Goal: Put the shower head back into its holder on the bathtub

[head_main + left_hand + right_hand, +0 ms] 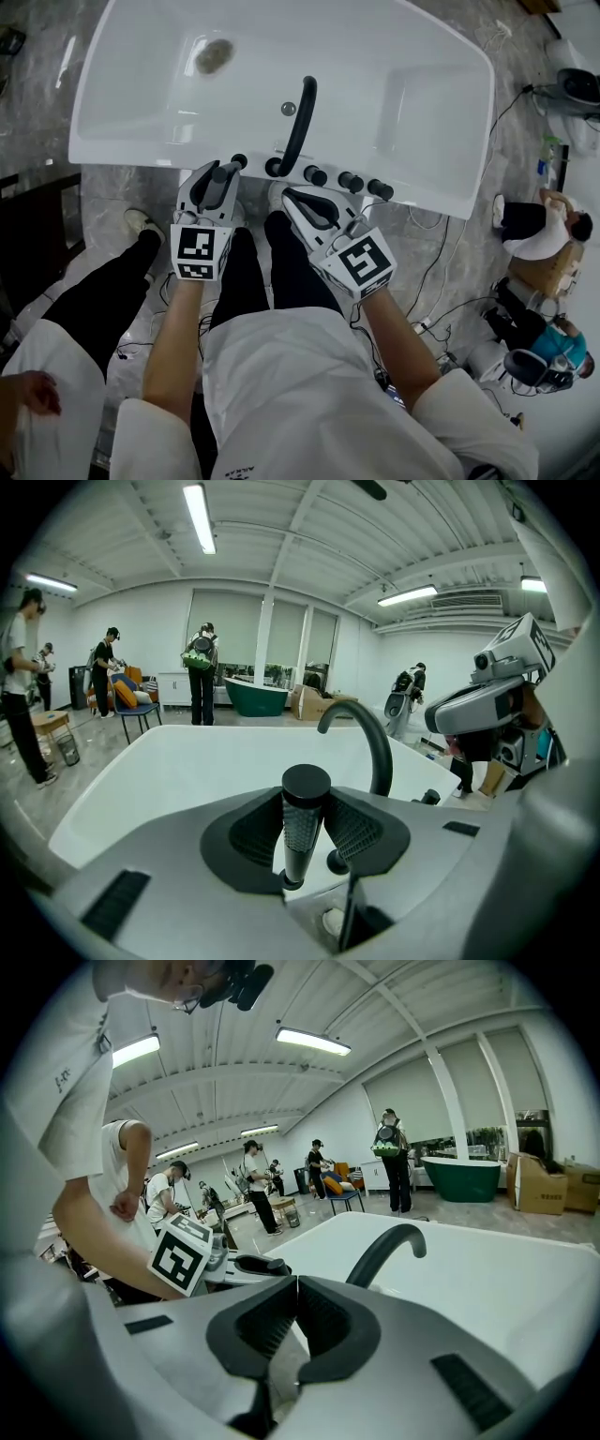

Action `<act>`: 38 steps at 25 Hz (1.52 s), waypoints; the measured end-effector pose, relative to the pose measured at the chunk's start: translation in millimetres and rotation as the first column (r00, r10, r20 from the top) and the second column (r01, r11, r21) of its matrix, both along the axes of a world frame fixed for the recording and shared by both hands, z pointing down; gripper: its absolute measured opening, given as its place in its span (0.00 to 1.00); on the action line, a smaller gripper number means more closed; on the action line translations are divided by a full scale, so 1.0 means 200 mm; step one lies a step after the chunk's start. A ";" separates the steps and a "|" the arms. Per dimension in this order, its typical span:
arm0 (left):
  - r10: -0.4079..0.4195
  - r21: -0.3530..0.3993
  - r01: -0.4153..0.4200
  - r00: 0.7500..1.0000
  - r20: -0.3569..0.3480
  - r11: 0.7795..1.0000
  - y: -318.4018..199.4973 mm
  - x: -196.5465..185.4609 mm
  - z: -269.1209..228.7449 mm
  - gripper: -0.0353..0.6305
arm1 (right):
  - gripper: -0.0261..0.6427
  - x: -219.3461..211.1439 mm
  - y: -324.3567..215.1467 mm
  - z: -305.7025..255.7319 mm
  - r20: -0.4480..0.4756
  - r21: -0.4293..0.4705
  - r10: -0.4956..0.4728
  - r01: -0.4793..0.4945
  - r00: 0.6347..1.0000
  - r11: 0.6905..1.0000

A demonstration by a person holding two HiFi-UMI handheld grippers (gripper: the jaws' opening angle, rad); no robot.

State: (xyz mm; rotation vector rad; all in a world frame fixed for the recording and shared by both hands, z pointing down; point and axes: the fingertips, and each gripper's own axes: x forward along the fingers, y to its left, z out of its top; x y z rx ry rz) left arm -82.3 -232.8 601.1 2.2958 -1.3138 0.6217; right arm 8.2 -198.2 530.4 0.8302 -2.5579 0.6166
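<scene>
Now, left tongs [307, 803]: part open, pads closed on the shower head [302, 834]. It is a black knurled stick standing upright between them. Its flat cap is clear above the pad tips and its lower end runs down past the pads toward the near rim [131, 155] of the tub [422, 94]. Grip reads firm: both pads meet the barrel, no gap seen. Right tongs [296, 1283]: pads together, nothing between them, nothing held. It hangs just beside the left tongs, on their right, over the same rim. Outward, a row of black hardware sits on the rim: a small fitting [239, 161] at the left end, then the arched spout [298, 117], then knobs [349, 181] running off right. The left tongs' tips sit just short of that left-end fitting, and the head's lower end points down at the rim close by it. Holder: my guess is that fitting, or a socket under the head that the tongs hide; cannot tell which. Either way it lies below and slightly ahead of the left tongs, so the left hand is the nearer. The move turns on holding the stick's long axis upright over the socket and lowering straight. The right hand is free to steady. Risk, as judged: a tilted stick would catch the socket's lip.
</scene>
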 end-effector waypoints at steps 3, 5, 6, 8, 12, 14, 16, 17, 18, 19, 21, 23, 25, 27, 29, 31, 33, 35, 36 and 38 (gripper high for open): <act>0.000 -0.010 0.000 1.000 0.011 1.000 -0.01 0.00 0.05 0.26 | 0.06 0.02 -0.01 0.02 -0.005 -0.008 0.006 -0.006 1.000 1.000; -0.004 -0.017 0.004 1.000 0.019 1.000 -0.02 0.00 0.08 0.26 | 0.06 0.02 -0.02 0.03 -0.004 -0.007 0.006 -0.006 1.000 1.000; -0.005 -0.021 0.006 1.000 0.023 1.000 -0.02 0.00 0.09 0.26 | 0.06 0.02 -0.03 0.04 -0.004 -0.008 0.008 -0.008 1.000 1.000; -0.003 -0.028 0.003 1.000 0.030 1.000 -0.02 0.01 0.13 0.26 | 0.06 0.01 -0.04 0.06 -0.004 -0.011 0.014 -0.014 1.000 1.000; -0.002 -0.045 0.004 1.000 0.029 0.999 -0.02 0.03 0.18 0.26 | 0.06 -0.01 -0.05 0.07 -0.001 -0.010 0.012 -0.012 1.000 1.000; -0.005 -0.051 0.006 1.000 0.030 0.999 -0.01 0.02 0.19 0.26 | 0.06 -0.03 -0.04 0.07 0.004 -0.014 0.008 -0.008 1.000 1.000; -0.001 -0.056 0.003 0.999 0.035 0.998 -0.01 0.03 0.21 0.26 | 0.06 -0.04 -0.03 0.07 0.007 -0.020 0.006 -0.005 1.000 1.000; 0.001 -0.058 0.001 0.999 0.038 0.998 0.00 0.03 0.21 0.26 | 0.06 -0.04 -0.02 0.07 0.007 -0.023 0.004 -0.004 1.000 1.000; 0.003 -0.060 -0.001 0.999 0.041 0.998 0.00 0.03 0.22 0.26 | 0.06 -0.04 -0.02 0.08 0.007 -0.026 0.004 -0.003 1.000 1.000; 0.004 -0.063 -0.001 0.999 0.043 0.998 0.00 0.03 0.22 0.26 | 0.06 -0.04 -0.02 0.08 0.006 -0.030 0.004 -0.003 1.000 1.000; 0.006 -0.069 -0.002 0.999 0.044 0.998 0.00 0.03 0.24 0.26 | 0.06 -0.04 -0.01 0.09 0.005 -0.035 0.005 -0.005 1.000 0.999; 0.007 -0.074 -0.003 0.999 0.045 0.997 0.01 0.03 0.26 0.26 | 0.06 -0.04 -0.01 0.10 0.003 -0.037 0.005 -0.005 1.000 0.999; 0.010 -0.079 -0.006 0.999 0.049 0.997 0.01 0.03 0.27 0.26 | 0.06 -0.04 -0.01 0.10 0.001 -0.036 0.004 -0.004 1.000 0.999; 0.015 -0.084 -0.011 0.998 0.057 0.996 0.02 0.03 0.29 0.26 | 0.06 -0.03 -0.01 0.10 -0.002 -0.037 0.007 -0.007 1.000 0.999; 0.019 -0.090 -0.013 0.998 0.061 0.996 0.03 0.03 0.30 0.26 | 0.06 -0.03 0.00 0.10 -0.004 -0.038 0.006 -0.006 1.000 0.999; 0.024 -0.096 -0.017 0.997 0.067 0.995 0.04 0.04 0.32 0.26 | 0.06 -0.03 0.00 0.10 -0.005 -0.039 0.005 -0.006 1.000 0.999; 0.029 -0.103 -0.021 0.997 0.072 0.994 0.05 0.05 0.33 0.26 | 0.06 -0.03 0.00 0.10 -0.005 -0.039 0.005 -0.006 1.000 0.999; 0.034 -0.110 -0.025 0.996 0.077 0.994 0.05 0.05 0.34 0.26 | 0.06 -0.03 0.00 0.09 -0.002 -0.040 0.006 -0.006 1.000 0.999; 0.037 -0.113 -0.028 0.996 0.078 0.993 0.05 0.05 0.35 0.26 | 0.06 -0.04 0.00 0.09 -0.002 -0.040 0.006 -0.006 1.000 0.999; 0.042 -0.114 -0.033 0.996 0.080 0.993 0.05 0.05 0.36 0.26 | 0.06 -0.05 0.00 0.10 -0.002 -0.039 0.004 -0.004 1.000 0.999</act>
